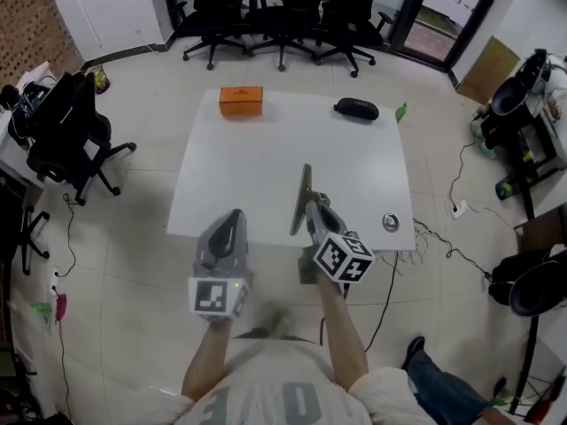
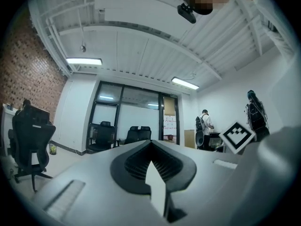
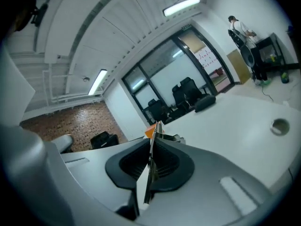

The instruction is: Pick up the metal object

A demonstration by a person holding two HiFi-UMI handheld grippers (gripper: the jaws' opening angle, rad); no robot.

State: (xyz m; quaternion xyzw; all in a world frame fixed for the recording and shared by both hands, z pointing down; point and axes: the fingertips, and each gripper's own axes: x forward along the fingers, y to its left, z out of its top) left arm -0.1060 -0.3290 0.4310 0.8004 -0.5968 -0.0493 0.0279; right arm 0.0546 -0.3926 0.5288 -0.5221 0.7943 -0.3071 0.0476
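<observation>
The metal object (image 1: 301, 197) is a thin flat strip. It stands on edge over the near part of the white table (image 1: 257, 162). My right gripper (image 1: 314, 205) is shut on its lower part, and the strip reaches up and away past the fingertips. In the right gripper view the strip (image 3: 151, 166) is pinched edge-on between the black pads of that gripper (image 3: 153, 145). My left gripper (image 1: 234, 218) hangs just off the table's near edge, to the left of the right one. Its jaws are together with nothing in them, as the left gripper view (image 2: 150, 147) also shows.
An orange box (image 1: 241, 101) lies at the table's far edge and a black case (image 1: 356, 108) at the far right, with a small green thing (image 1: 401, 112) beside it. A round metal insert (image 1: 391, 222) sits near the front right corner. Office chairs (image 1: 283, 7) stand beyond the table.
</observation>
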